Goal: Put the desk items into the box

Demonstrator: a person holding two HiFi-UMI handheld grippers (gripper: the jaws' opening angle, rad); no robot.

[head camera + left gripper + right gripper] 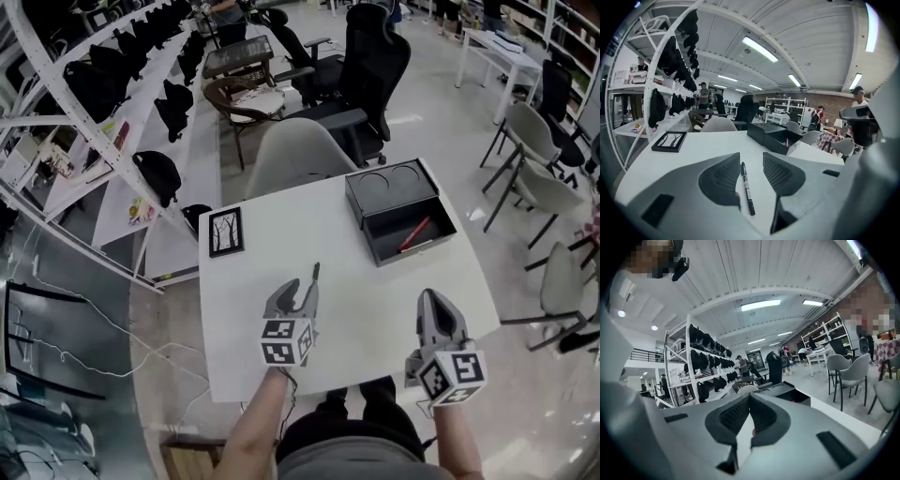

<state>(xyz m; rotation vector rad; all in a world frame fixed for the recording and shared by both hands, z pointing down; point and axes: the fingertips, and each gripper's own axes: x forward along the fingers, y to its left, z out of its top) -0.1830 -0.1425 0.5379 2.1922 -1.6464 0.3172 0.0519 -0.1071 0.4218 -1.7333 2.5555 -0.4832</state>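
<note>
A black pen [315,273] lies on the white table [281,337], just ahead of my left gripper [300,289]. In the left gripper view the pen [746,187] rests flat between the jaws of the left gripper [751,158], which stand open with a gap on each side. The black box [392,190] sits open at the table's far right, a red pen [413,234] inside its tray. A black picture frame [226,232] lies at the far left. My right gripper [433,298] hovers near the front right edge, shut and empty [749,398].
Chairs [292,155] stand behind the table's far edge, and more chairs [536,141] stand to the right. White shelving [103,112] with black bags runs along the left. The box [771,135] and frame [669,140] show ahead of the left gripper.
</note>
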